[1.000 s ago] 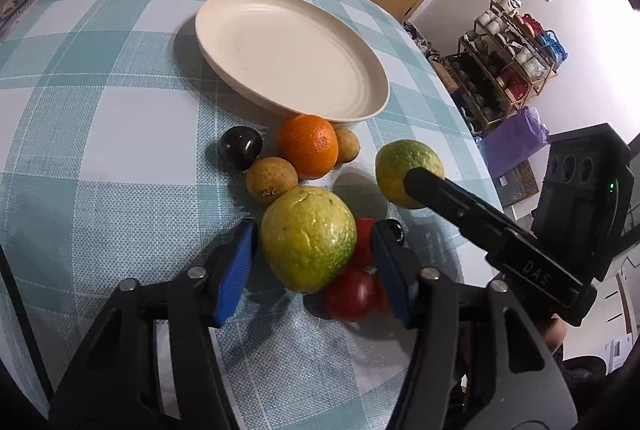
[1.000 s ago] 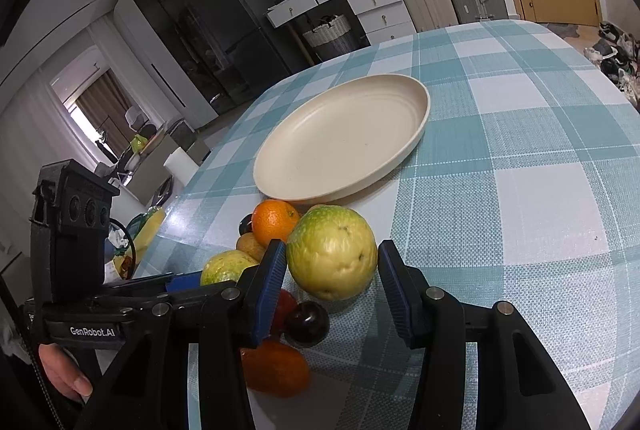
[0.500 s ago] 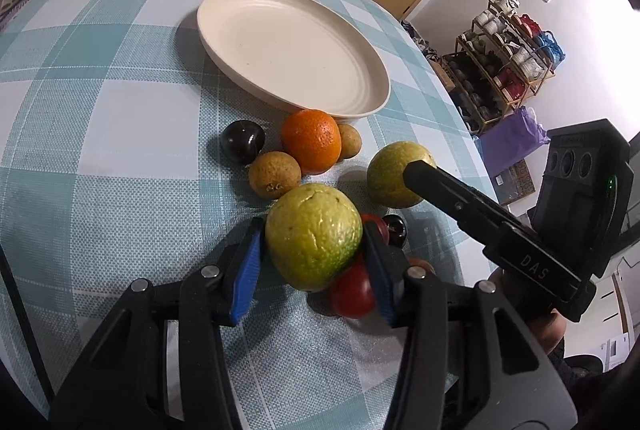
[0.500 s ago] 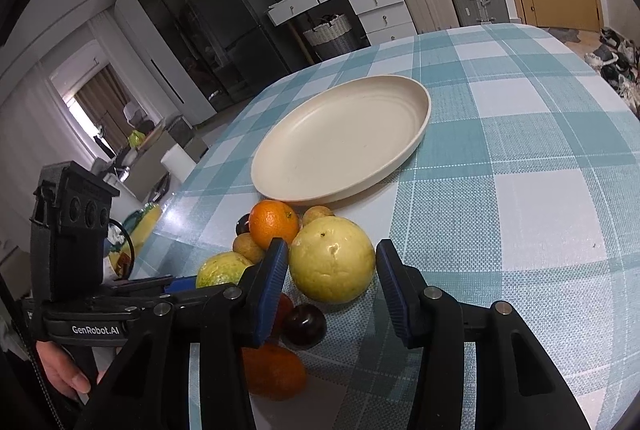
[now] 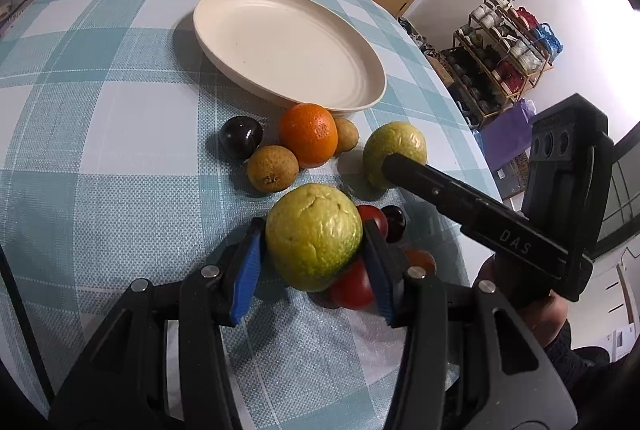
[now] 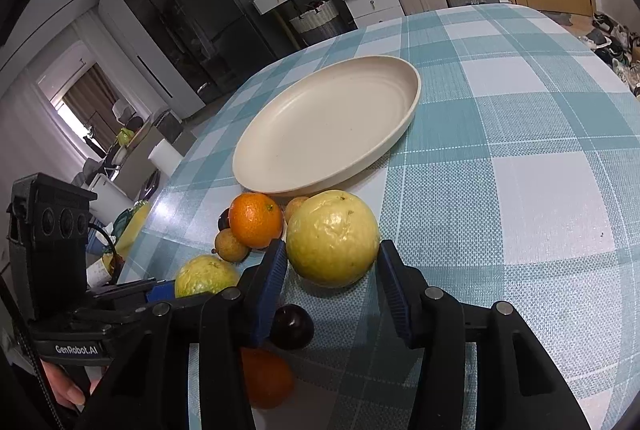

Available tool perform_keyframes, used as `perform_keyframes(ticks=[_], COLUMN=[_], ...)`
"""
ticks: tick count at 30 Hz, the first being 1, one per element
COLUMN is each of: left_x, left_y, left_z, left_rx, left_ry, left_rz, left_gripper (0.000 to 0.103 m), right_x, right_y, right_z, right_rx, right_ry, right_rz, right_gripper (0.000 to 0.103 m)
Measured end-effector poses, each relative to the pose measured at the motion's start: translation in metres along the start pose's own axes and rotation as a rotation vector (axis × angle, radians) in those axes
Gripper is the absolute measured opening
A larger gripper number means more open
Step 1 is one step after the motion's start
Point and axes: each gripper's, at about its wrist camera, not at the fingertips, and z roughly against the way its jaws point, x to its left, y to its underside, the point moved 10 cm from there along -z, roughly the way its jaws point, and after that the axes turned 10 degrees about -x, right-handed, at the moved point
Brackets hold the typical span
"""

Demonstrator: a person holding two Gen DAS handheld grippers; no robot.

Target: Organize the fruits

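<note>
A large yellow-green fruit (image 5: pixel 314 236) sits between the blue pads of my left gripper (image 5: pixel 314 226), which is shut on it. My right gripper (image 6: pixel 332 244) is shut on a second, yellower large fruit (image 6: pixel 332 238), just in front of the cream plate (image 6: pixel 328 130). Each gripper shows in the other's view: the right gripper's finger (image 5: pixel 404 166) lies against its fruit (image 5: pixel 394 150), and the left fruit (image 6: pixel 204 276) shows by a blue pad. The plate (image 5: pixel 288 42) holds nothing. An orange (image 5: pixel 308 134) lies between plate and grippers.
Small fruits crowd the grippers: a dark plum (image 5: pixel 240 142), two brown round fruits (image 5: pixel 272 168), red tomatoes (image 5: pixel 352 288), another dark plum (image 6: pixel 292 326) and an orange fruit (image 6: pixel 266 378). The teal checked tablecloth (image 5: pixel 100 110) drops off at the table's right edge.
Both grippers' jaws have drawn in from a small gap until the pads touch their large fruits. Neither gripper has shifted much.
</note>
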Motion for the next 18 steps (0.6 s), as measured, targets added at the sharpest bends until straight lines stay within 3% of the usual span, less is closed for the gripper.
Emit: perform_keyframes(ticks=[18], left_x=[0.005], left_y=[-0.001], left_z=[0.007], left_rx=[-0.013], left_ry=[0.042], left_rz=[0.025], left_gripper=[0.045], right_x=[0.01], right_y=[0.001], right_z=[0.007], right_rx=[-0.012], right_ry=[-0.086], right_rz=[-0.046], right_gripper=[0.047])
